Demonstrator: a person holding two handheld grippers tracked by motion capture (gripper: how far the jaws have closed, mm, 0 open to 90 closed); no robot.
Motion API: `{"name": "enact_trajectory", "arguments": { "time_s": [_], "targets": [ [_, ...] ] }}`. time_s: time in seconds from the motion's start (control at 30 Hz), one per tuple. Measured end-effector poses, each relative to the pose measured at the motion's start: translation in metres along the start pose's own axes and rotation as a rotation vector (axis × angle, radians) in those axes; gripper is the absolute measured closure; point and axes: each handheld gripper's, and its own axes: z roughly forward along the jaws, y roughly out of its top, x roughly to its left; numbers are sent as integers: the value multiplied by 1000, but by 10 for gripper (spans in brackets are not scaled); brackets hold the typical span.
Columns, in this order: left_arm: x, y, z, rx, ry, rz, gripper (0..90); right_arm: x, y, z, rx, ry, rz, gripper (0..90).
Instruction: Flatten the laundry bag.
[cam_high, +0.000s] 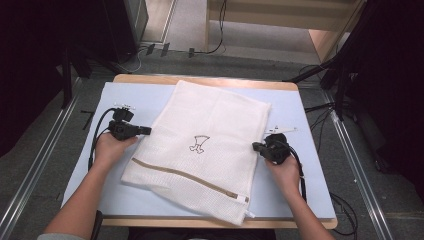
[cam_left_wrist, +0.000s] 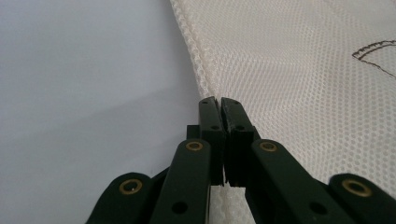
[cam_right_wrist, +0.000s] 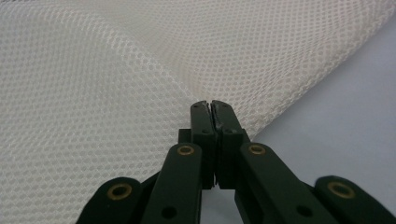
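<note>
Blue table mat (cam_high: 300, 120), unlettered mesh bag (cam_high: 210, 130)

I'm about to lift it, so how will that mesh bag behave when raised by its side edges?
The mesh bag looks thin and flat, so it will likely sag between the left gripper and right gripper. Probably light. Its zipper edge may hang lower.

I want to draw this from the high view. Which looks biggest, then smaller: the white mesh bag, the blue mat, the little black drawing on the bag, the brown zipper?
1. Pale blue flat mat covering the table.
2. White mesh laundry bag.
3. Brown zipper, long but very thin.
4. Small black line drawing on the bag.
</note>
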Motion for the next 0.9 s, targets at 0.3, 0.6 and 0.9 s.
{"name": "enact_trajectory", "arguments": {
  "time_s": [0.3,0.6,0.9],
  "targets": [
    [3,-17,-17,-28,19,-54,897,-4,25,23,-3,14,-9,900],
    [7,-21,-19,-44,32,-92,898,-12,46,38,-9,34,10,900],
    [18,-8,-8,-58,52,-110,897,-25,62,55,-12,29,27,900]
  ]
}}
